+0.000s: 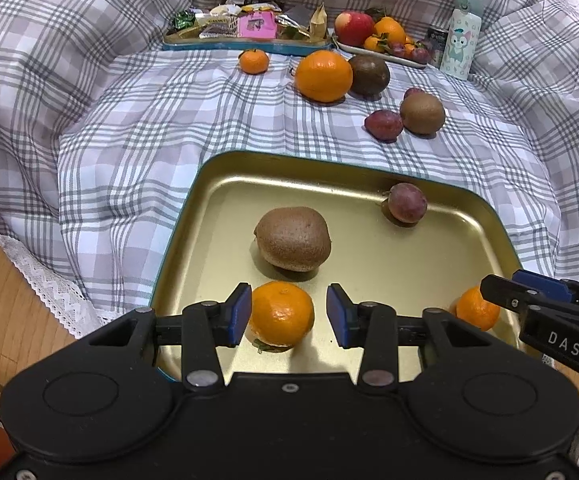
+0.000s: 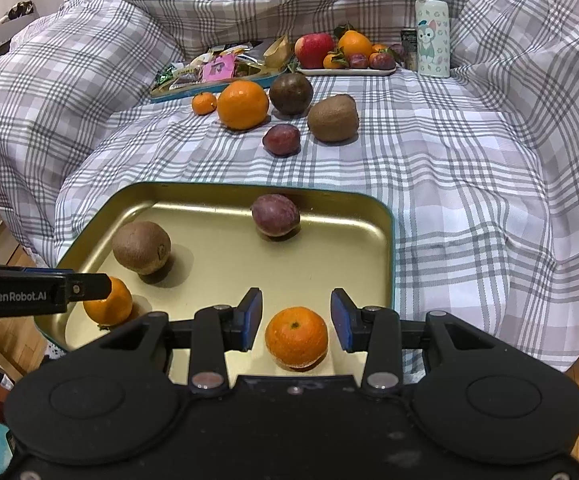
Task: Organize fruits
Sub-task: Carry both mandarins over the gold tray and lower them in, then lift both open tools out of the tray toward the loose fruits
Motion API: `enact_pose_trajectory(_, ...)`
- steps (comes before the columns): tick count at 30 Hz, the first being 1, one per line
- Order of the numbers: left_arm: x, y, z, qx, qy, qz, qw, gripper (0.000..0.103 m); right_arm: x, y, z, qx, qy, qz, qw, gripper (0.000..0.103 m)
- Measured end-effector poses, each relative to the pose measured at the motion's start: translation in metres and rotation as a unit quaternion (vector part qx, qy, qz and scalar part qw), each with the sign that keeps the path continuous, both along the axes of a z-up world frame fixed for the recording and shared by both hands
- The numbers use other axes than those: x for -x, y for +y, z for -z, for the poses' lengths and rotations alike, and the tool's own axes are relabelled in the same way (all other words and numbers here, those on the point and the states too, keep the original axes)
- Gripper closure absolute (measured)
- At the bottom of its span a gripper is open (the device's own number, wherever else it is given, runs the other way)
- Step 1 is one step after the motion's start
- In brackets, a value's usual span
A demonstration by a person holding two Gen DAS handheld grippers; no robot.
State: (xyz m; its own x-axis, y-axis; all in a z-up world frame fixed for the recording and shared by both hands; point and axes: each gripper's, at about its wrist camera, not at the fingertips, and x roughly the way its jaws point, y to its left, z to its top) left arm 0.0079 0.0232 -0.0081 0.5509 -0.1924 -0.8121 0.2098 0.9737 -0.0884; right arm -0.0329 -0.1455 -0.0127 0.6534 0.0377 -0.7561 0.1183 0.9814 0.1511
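Observation:
A gold tray (image 1: 369, 168) (image 2: 193, 196) lies on the plaid cloth and holds a kiwi (image 1: 292, 238) (image 2: 141, 247), a plum (image 1: 406, 202) (image 2: 275, 215) and two mandarins. My left gripper (image 1: 287, 316) is open with one mandarin (image 1: 281, 316) (image 2: 109, 307) between its pads, resting on the tray. My right gripper (image 2: 295, 322) (image 1: 501, 288) is open around the other mandarin (image 2: 296, 338) (image 1: 476, 307), which also rests on the tray. Beyond the tray lie a large orange (image 1: 323, 76) (image 2: 242, 105), a small mandarin (image 1: 254, 61) (image 2: 204, 103), a dark passion fruit (image 1: 369, 75) (image 2: 291, 93), a kiwi (image 1: 422, 113) (image 2: 332, 117) and a plum (image 1: 384, 124) (image 2: 281, 139).
At the back stand a teal tray of snack packets (image 1: 229, 24) (image 2: 209, 70), a white plate (image 1: 373, 50) (image 2: 345, 73) with an apple and small fruits, and a cartoon bottle (image 1: 460, 36) (image 2: 432, 30). The cloth's lace edge and wooden floor (image 1: 5, 304) lie on the left.

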Motion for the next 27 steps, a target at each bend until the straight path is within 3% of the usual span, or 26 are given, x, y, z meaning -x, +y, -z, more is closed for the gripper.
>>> enact_pose_trajectory(9,-0.003,0.003,-0.012,0.003,-0.015,0.001,0.9999,0.054,-0.001,-0.003,-0.005,-0.003,-0.009,0.007,1.0,0.062)
enact_pose_trajectory(19,-0.019,0.019,-0.025,0.004,-0.036,-0.028,0.9989,0.054,-0.004,-0.011,-0.009,-0.004,-0.018,0.026,1.0,0.062)
enact_pose_trajectory(27,-0.025,0.016,-0.025,0.006,-0.034,-0.027,0.999,0.054,-0.007,-0.017,-0.012,-0.009,-0.023,0.036,0.999,0.062)
